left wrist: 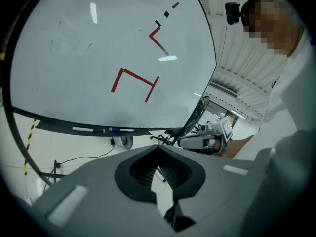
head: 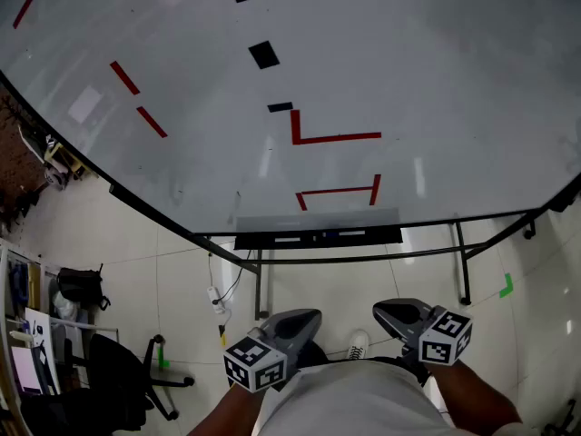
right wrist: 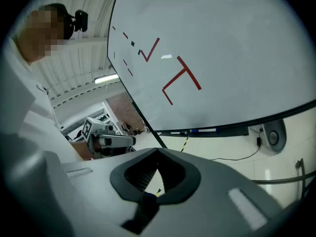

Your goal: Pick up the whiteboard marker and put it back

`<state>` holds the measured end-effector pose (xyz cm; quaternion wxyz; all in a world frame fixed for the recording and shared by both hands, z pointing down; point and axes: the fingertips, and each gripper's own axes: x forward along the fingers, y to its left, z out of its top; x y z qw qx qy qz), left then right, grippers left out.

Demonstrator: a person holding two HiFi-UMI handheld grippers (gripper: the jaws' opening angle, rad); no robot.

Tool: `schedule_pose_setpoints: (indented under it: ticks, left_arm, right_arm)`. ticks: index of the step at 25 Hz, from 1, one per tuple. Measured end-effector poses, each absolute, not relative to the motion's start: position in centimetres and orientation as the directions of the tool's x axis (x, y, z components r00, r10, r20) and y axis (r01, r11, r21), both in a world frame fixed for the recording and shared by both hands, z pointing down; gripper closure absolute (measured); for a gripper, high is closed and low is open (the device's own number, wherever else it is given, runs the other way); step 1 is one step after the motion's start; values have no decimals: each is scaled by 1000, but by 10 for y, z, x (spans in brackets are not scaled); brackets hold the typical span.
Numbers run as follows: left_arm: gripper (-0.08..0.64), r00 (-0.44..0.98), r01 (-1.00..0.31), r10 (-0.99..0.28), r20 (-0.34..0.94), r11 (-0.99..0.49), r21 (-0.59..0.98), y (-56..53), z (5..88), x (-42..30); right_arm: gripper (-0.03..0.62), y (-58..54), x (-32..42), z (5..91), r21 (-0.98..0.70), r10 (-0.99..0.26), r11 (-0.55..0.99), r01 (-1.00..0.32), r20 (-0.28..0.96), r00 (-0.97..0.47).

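- My left gripper [head: 307,318] and right gripper [head: 388,311] are both clenched, empty.
- The blue-capped white whiteboard marker [head: 349,234] lies untouched on the black ledge tray [head: 254,242]; the pickup and return are not yet done.

No word, number or brand could be read anywhere. The whiteboard [head: 436,62] bore only red and black strokes (angles and dashes, not letters), and the cubes on the left gripper [head: 307,320] and right gripper [head: 386,312] showed black-and-white square patterns.
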<state>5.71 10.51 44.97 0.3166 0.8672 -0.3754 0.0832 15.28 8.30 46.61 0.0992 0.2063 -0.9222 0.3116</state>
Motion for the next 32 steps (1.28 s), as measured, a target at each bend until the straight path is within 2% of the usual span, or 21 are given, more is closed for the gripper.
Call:
schedule_pose_setpoints:
  ticks: [9,14,18,24,32]
  left_arm:
    - [543,729,-684,-548,410,-577,446,60,457,16]
    - [543,767,-642,-516,382,-624,446,27,452,1]
    - [543,789,-612,-479,384,-661,435,15,457,-9]
    - [543,813,-567,-417,406,-725,391,14,465,-31]
    - [543,805,-569,-411,427,-736,366,5,474,-40]
  right_arm:
    - [591,48,113,463,-472,-367,723,-504,355,-860]
    - [591,33,93,460,-443,-409,709,-549,376,-832]
    - [591,21,83,463,-368,-453,706,-605,421,-786]
    - [591,11,59,468,-159,-507,740,-653,505,-698]
    - [591,-3,52,480,-125,-514,737,-664,533,-672]
